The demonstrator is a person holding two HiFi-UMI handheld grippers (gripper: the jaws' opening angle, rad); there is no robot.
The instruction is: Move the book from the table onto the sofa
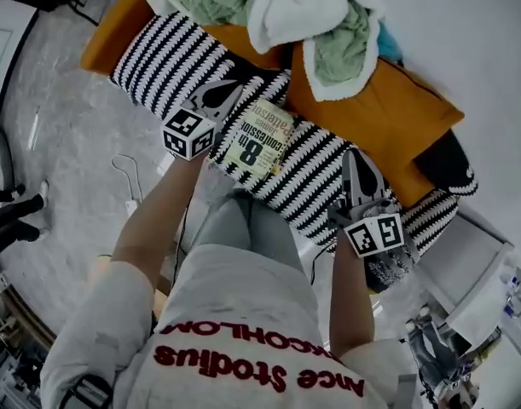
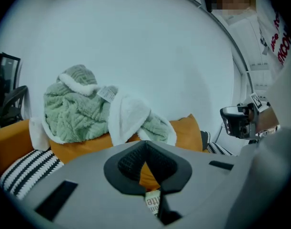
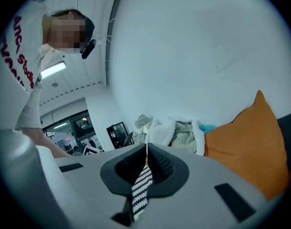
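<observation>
- L claw (image 1: 226,92): closed, pinching the printed edge of the book (image 1: 257,140). The book lies flat on striped fabric (image 1: 324,186) betw. both claws.
- Book: thin, rectangular, pale cover w/ bold black print.
- R claw (image 1: 356,157): closed on the striped fabric, a black-white ribbed knit, just right of the book.
- Behind: smooth orange cushion (image 1: 388,109), fluffy green-white blanket (image 1: 328,54).
</observation>
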